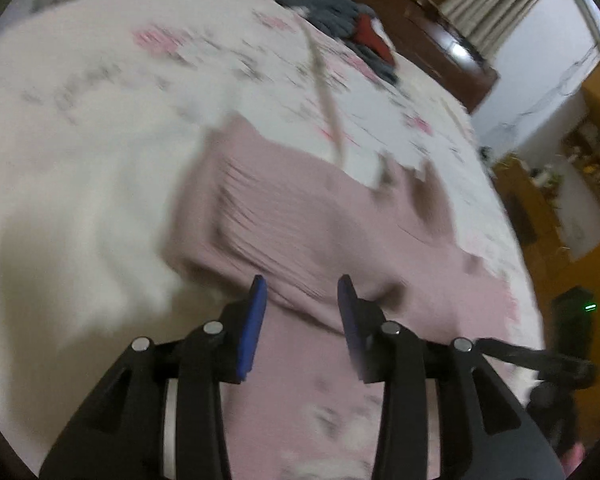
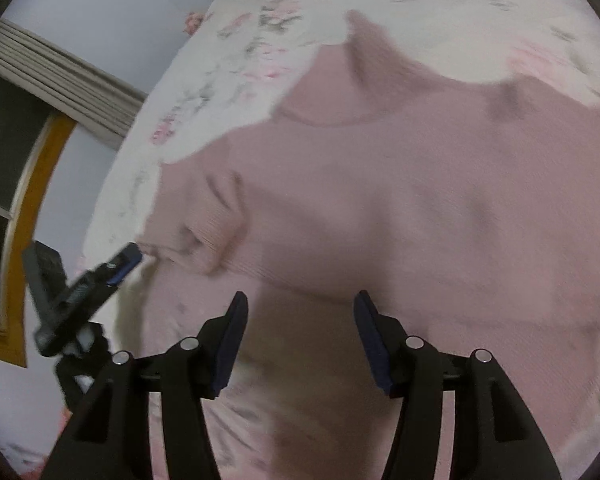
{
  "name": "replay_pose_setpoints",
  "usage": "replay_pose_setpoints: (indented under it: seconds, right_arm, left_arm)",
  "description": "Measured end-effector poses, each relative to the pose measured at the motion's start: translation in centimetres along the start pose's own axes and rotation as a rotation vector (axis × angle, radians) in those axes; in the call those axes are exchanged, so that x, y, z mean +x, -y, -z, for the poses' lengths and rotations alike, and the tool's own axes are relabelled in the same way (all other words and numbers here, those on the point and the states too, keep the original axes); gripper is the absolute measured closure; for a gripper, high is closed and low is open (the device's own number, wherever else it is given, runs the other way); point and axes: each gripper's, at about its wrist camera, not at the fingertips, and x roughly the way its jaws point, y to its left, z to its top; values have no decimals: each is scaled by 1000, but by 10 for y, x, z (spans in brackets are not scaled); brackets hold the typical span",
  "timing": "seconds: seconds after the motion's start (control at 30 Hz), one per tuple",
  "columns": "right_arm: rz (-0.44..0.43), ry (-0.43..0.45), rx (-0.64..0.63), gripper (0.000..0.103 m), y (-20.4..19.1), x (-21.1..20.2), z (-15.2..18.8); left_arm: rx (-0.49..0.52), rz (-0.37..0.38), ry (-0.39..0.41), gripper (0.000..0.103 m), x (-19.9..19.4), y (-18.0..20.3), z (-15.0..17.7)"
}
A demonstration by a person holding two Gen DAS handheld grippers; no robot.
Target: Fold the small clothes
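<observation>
Pink sweater [image 2: 380, 200] spread flat on bedspread [image 1: 100, 100], ready for folding. Left gripper [image 1: 302, 284] and right gripper [image 2: 300, 300] released, empty, poised over sweater's near edge, presumably to seize it. Dark clothes [image 1: 332, 12] beyond sweater

No legible text, labels, brands or numbers in either view. Both views motion-blurred. Bedspread [image 1: 100, 120] carries a floral print only, no lettering. Pink garment [image 2: 380, 200] plain, no tag readable. Dark device [image 1: 576, 320] at 3 o'clock in left view shows a small green light, no readable marking.
</observation>
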Motion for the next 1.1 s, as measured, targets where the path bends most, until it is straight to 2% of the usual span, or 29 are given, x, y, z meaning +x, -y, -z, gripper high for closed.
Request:
replay_pose_setpoints:
  seconds: [0.2, 0.37, 0.5, 0.53, 0.57, 0.6, 0.63, 0.7, 0.9, 1.1]
  right_arm:
    - [-123, -73, 32, 40, -44, 49, -37]
    - [-147, -144, 81, 35, -56, 92, -51]
    - [-157, -185, 95, 35, -60, 118, -56]
    - [-145, -187, 90, 41, -61, 124, -57]
    - [-134, -188, 82, 54, -61, 127, -58]
    - [-119, -184, 66, 61, -62, 130, -58]
    - [-125, -179, 56, 76, -63, 129, -58]
    - [-152, -158, 36, 82, -64, 121, -57]
    - [-141, -50, -33, 83, -64, 67, -61]
    - [-64, 10, -65, 83, -38, 28, -68]
  left_arm:
    - [55, -126, -24, 66, 26, -6, -18]
    - [68, -134, -54, 66, 40, -11, -17]
    - [48, -97, -50, 66, 34, -17, -16]
    - [37, -87, -48, 66, 31, -19, -16]
    - [30, -82, -47, 66, 30, -19, -16]
    - [21, -74, -45, 66, 27, -21, -16]
    - [15, -69, -42, 66, 24, -21, -16]
    - [5, -64, -33, 66, 19, -21, -16]
    - [29, -65, -21, 65, 13, -7, -16]
    - [67, -87, -44, 65, 27, 12, -14]
